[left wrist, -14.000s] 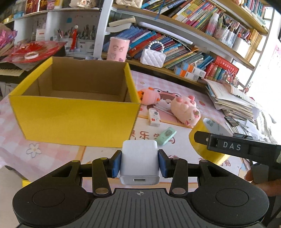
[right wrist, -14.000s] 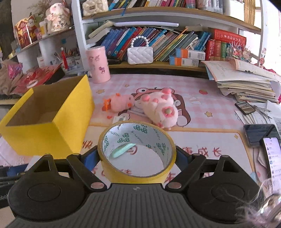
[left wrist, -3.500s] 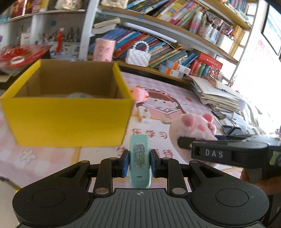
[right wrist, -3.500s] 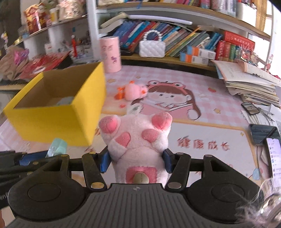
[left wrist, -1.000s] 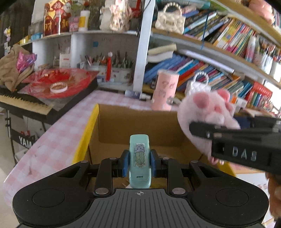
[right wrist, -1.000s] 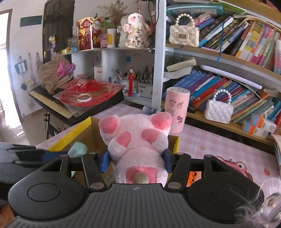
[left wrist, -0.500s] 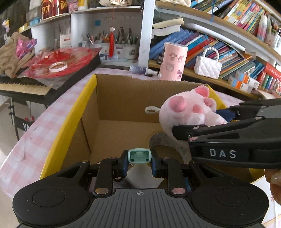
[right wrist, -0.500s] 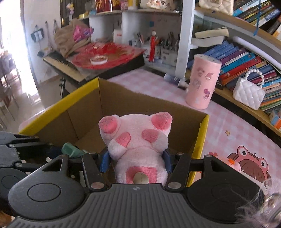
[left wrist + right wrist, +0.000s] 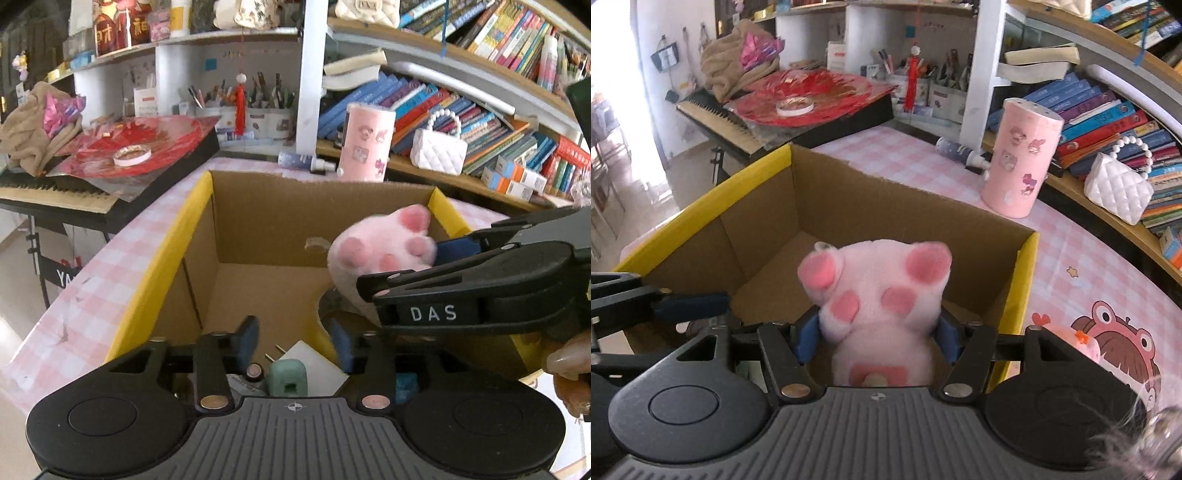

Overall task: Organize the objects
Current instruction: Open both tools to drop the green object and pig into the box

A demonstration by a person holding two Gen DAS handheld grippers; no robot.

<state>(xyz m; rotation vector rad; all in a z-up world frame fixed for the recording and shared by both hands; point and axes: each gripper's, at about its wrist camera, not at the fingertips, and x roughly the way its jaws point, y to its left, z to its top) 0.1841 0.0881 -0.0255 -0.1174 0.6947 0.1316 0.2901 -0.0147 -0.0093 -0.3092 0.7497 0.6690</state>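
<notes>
A yellow cardboard box (image 9: 159, 258) stands open on the pink checked table; it also shows in the right wrist view (image 9: 1023, 295). My left gripper (image 9: 293, 341) is open over the box. The small teal device (image 9: 288, 378) lies loose below it, next to the white charger (image 9: 314, 363) and the yellow tape roll (image 9: 323, 338). My right gripper (image 9: 875, 334) hangs over the box with its jaws spread wide; the pink plush pig (image 9: 877, 299) sits between them, its sides just clear of the pads. The pig also shows in the left wrist view (image 9: 384, 251).
A pink cylinder (image 9: 1019, 158) and a white quilted purse (image 9: 1119, 192) stand behind the box by the bookshelf. A small pink plush (image 9: 1071, 341) lies on the cartoon mat to the right. A keyboard with red sheets (image 9: 812, 96) is at the left.
My left gripper has opened and dropped the teal device into the box. My right gripper has widened its jaws around the pig, which has tilted and sunk a little.
</notes>
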